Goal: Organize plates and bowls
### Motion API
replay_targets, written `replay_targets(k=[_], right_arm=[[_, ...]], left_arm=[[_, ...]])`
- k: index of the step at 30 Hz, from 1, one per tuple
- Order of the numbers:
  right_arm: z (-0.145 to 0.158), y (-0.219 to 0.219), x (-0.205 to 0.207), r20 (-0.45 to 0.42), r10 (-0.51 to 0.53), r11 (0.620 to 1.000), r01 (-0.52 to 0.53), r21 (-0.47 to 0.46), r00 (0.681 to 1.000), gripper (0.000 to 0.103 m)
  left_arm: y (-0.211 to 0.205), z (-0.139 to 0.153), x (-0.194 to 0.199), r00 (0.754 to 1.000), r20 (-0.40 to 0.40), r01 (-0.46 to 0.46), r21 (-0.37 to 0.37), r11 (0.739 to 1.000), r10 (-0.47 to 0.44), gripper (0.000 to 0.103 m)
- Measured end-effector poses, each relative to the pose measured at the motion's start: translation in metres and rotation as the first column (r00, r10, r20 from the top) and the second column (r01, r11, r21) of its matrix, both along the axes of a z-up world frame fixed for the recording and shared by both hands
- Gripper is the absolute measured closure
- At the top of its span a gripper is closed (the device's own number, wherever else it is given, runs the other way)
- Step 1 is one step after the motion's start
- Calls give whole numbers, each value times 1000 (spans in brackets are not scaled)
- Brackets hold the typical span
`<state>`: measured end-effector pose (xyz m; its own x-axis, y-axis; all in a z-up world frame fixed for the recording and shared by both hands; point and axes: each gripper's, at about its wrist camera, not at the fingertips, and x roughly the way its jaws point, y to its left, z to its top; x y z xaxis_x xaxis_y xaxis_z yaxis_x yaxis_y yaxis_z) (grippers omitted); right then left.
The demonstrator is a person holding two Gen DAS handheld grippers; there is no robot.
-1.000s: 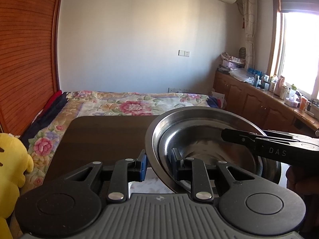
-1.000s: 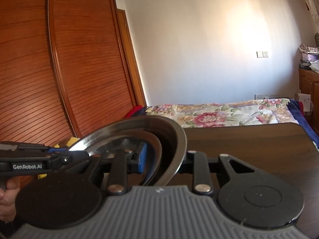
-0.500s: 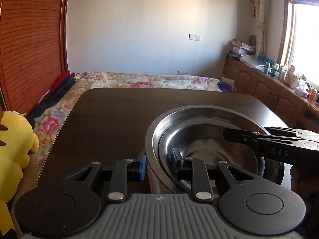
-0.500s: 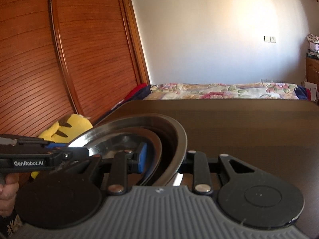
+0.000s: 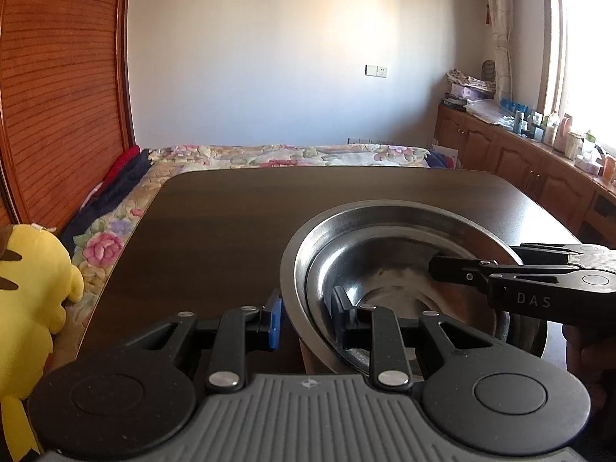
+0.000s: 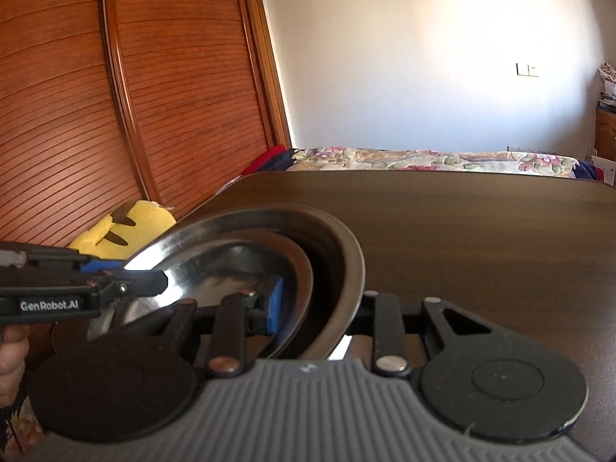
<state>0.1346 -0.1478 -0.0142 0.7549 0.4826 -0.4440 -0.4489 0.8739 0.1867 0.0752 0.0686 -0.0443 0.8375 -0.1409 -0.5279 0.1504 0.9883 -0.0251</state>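
A stack of stainless steel bowls [image 5: 389,238] sits low over the dark wooden table [image 5: 231,223]. My left gripper [image 5: 306,313] is shut on the stack's left rim, one finger outside and one inside. My right gripper [image 6: 319,308] is shut on the opposite rim of the bowls [image 6: 261,238]. The right gripper also shows in the left wrist view [image 5: 439,269], reaching into the bowl from the right. The left gripper shows in the right wrist view [image 6: 161,279] at the bowl's left rim. Whether the stack rests on the table is hidden.
A yellow plush toy [image 5: 27,288] lies off the table's left edge, by a bed with a floral cover [image 5: 288,152]. A wooden wardrobe [image 6: 115,96] stands on the left. Cabinets with bottles [image 5: 539,154] line the right wall.
Both grippers have come down with the bowl stack toward the table. More tabletop now shows and the bowls sit lower and flatter in both views.
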Motion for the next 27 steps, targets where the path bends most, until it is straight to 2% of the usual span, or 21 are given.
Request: replay_targets(k=[11,15,17,24,27], right_arm=[[1,4,0,18,15,999,-15,-42,1000,70],[3,5,-3,39,10,998,-8,-68,999,54],[5,4,-4,45,4,998,-1,-71,999,50],[10,-5,-8,65,-18,999,21,-50,998,42],[12,-8,-10,75,-31,998,34,-44,997,42]], left_arm=[[-2,-2,-1,1000,9,-16,2,1000,16,75],[-3,-3,1,1000,-2,-24,4,1000,24,72],[-4,-3,1,1000,-4,-26,8,1000,26,71],[-1,-2,0,999,-5,-52,19,998,53,45],[-1,-1,-3,998,5,-60,21,998,60,35]])
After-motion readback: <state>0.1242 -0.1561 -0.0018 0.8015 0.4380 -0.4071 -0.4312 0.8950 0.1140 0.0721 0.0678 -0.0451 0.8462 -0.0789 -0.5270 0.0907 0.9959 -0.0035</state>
